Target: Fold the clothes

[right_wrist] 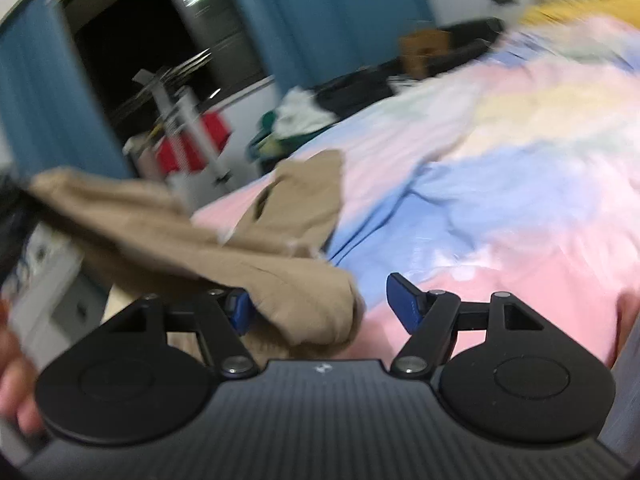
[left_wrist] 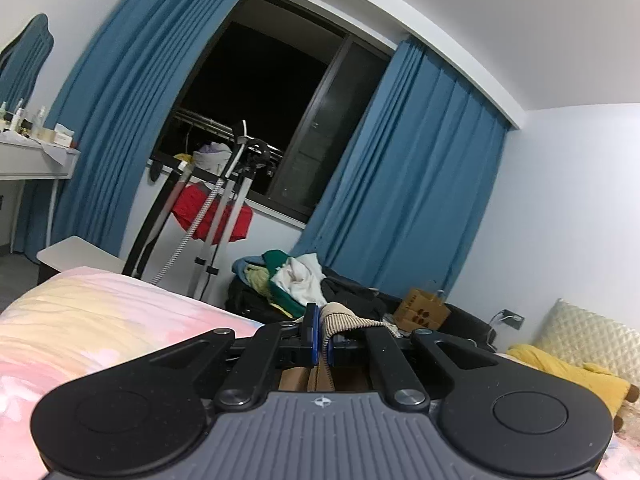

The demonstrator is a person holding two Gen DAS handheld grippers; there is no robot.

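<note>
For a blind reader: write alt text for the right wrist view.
The right gripper stands open over a tan garment that trails off to the left, one fold bunched between its blue pads. Beyond lies a pink, blue and yellow bedspread.

Your left gripper [left_wrist: 320,344]: black linkage arms, silver pivot screws, round black discs either side, grey ribbed body with a small white cross mark, blue finger pads [left_wrist: 313,332]. Your right gripper [right_wrist: 320,306]: same build, darker ribbed body, blue pads [right_wrist: 404,300].
</note>
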